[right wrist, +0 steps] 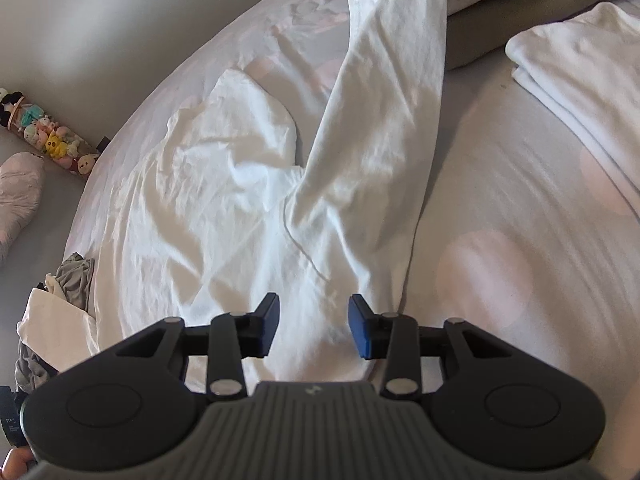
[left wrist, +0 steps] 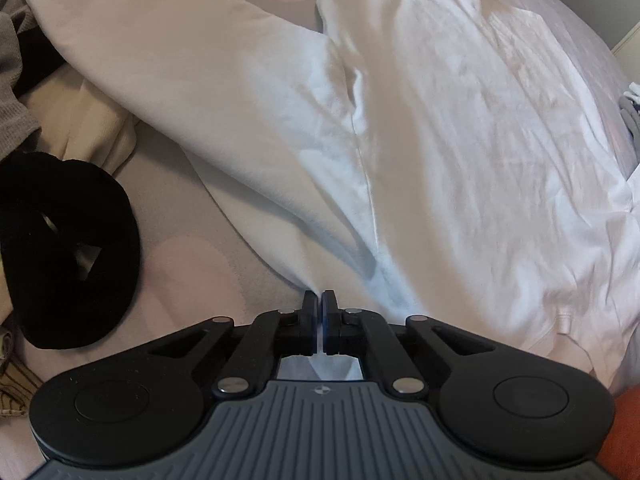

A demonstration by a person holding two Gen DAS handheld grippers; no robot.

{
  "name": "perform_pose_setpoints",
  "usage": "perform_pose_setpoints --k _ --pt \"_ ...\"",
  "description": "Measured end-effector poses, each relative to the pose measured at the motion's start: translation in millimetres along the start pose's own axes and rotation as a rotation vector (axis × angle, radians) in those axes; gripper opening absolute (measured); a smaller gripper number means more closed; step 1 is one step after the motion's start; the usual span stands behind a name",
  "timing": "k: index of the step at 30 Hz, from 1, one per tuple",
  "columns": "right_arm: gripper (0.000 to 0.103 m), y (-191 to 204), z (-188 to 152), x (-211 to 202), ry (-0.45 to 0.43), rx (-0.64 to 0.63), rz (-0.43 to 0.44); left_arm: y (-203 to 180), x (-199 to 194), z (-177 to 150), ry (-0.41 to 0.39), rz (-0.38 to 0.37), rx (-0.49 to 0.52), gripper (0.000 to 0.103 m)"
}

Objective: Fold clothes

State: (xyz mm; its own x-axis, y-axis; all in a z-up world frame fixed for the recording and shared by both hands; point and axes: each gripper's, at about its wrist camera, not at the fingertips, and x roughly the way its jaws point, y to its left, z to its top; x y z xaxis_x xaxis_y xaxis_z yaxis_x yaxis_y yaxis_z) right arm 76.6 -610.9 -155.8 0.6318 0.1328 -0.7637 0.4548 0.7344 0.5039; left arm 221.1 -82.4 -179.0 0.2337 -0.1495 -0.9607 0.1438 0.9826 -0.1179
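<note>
White trousers (left wrist: 420, 152) lie spread across the bedsheet (right wrist: 500, 240). Left gripper (left wrist: 319, 300) has its fingers pinched together on the trousers' edge. Right gripper (right wrist: 313, 320) hovers over one leg, fingers apart.

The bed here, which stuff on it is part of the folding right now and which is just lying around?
In the job:
white shirt, spread on the bed
left gripper, shut on the shirt's edge
right gripper, open over the shirt

Lying about:
black garment
folded white stack
grey clothes
tube of plush toys
</note>
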Motion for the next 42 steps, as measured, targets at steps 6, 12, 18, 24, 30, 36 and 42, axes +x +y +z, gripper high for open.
perform_pose_setpoints --k 6,12,18,24,30,36,42 --pt "0.042 2 -1 -2 0.001 -0.012 0.0 12 -20 -10 0.082 0.107 0.115 0.0" --pt "0.042 6 1 0 0.046 -0.031 -0.046 13 -13 -12 0.116 0.127 0.104 0.0" --pt "0.042 -11 22 12 0.145 0.059 -0.113 27 -14 -16 0.126 0.089 0.03 0.002" --pt "0.042 -36 36 41 0.231 0.176 -0.174 46 -13 -20 0.125 0.056 -0.058 0.015" --pt "0.042 -48 35 57 0.265 0.26 -0.127 51 -4 -19 0.151 0.05 -0.081 0.015" --pt "0.007 -45 35 63 0.245 0.247 -0.134 58 -4 -20 0.146 0.039 -0.1 0.015" --pt "0.003 -31 35 42 0.277 0.093 -0.157 61 -20 -27 0.119 0.015 -0.044 0.001"
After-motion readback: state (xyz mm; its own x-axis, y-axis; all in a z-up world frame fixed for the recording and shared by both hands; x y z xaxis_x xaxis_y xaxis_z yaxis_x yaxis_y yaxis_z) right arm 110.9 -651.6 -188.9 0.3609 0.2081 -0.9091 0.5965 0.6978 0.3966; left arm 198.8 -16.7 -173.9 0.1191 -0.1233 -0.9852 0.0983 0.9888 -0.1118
